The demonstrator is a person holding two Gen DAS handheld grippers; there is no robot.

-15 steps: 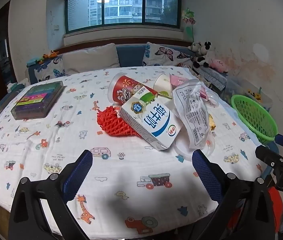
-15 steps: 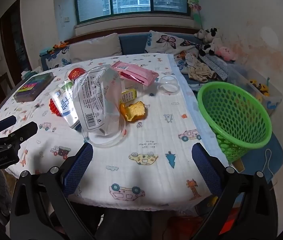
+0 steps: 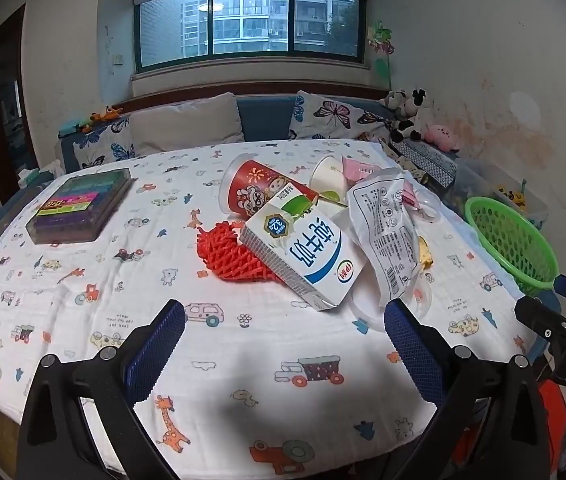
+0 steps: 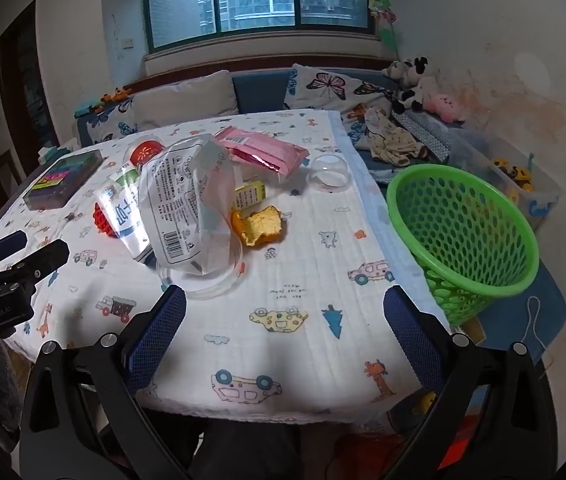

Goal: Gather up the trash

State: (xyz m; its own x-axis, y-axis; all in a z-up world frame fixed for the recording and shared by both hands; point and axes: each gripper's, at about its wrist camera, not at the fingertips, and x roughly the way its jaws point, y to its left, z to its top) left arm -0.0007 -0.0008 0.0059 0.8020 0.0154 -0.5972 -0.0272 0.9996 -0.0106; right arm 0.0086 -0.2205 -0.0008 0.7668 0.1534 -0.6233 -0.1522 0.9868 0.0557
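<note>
Trash lies heaped mid-table: a white-and-blue milk carton (image 3: 307, 254) on red foam netting (image 3: 229, 252), a red printed cup (image 3: 261, 192) tipped over, a white paper cup (image 3: 329, 178), a clear printed plastic bag (image 3: 387, 228) (image 4: 191, 204), a pink wrapper (image 4: 267, 152), an orange peel (image 4: 261, 226), a clear dome lid (image 4: 329, 174). A green mesh basket (image 4: 463, 232) (image 3: 509, 240) stands off the table's right edge. My left gripper (image 3: 283, 340) hangs open short of the carton, nothing between its fingers. My right gripper (image 4: 283, 330) is open and empty over the near tablecloth.
A white cartoon-print cloth covers the table (image 3: 83, 280). A clear box of coloured items (image 3: 79, 206) sits at the far left. Behind are a cushioned bench (image 3: 187, 128), plush toys (image 3: 407, 114) and a clear toy bin (image 4: 523, 176) by the right wall.
</note>
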